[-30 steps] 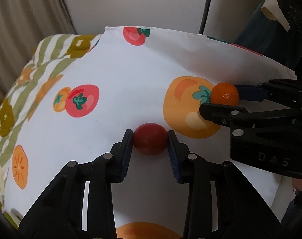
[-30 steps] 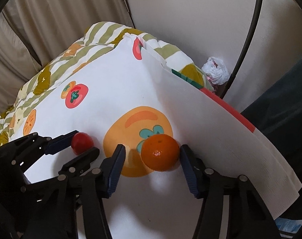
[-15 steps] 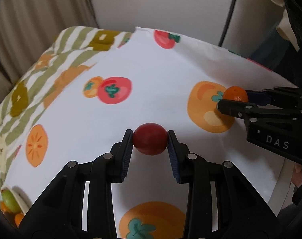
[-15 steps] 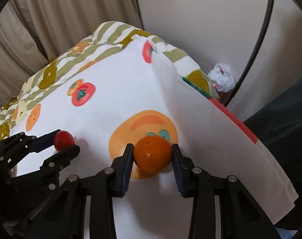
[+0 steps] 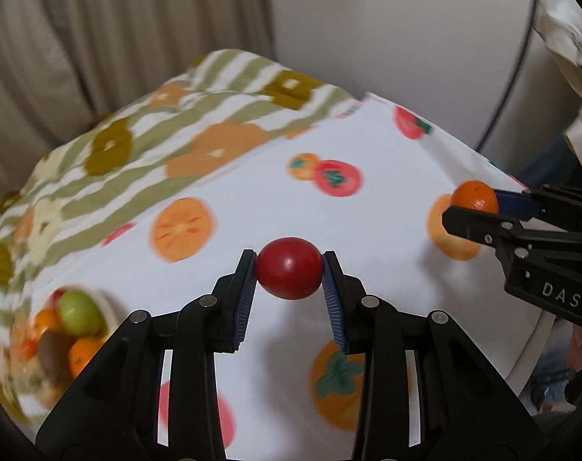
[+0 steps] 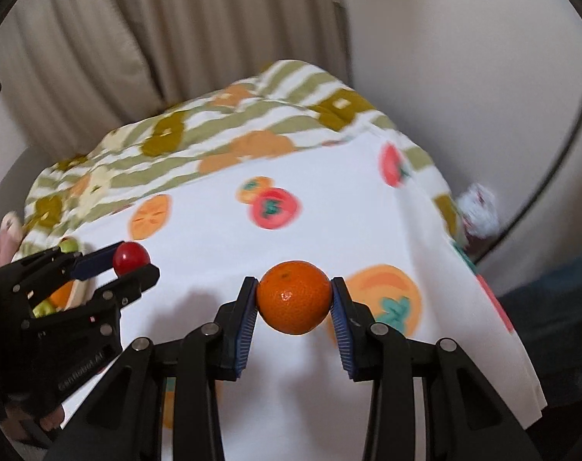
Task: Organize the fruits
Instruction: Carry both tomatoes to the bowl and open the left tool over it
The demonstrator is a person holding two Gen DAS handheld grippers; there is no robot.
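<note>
Left wrist view: left hand-held gripper (image 5: 289, 273) was clamped on a red tomato (image 5: 288, 267), held clear above the printed cloth (image 5: 387, 207) on the desk. Right hand-held gripper (image 6: 294, 299) was clamped on an orange (image 6: 294, 298), likewise lifted. A bowl (image 5: 108, 309) of mixed fruit lay low and left of the tomato; the left hand looked nearer to it, the right well apart.

Glossy red tomato (image 5: 289, 273) and dimpled orange mandarin (image 6: 294, 298) — both lifted above the cloth, well apart
</note>
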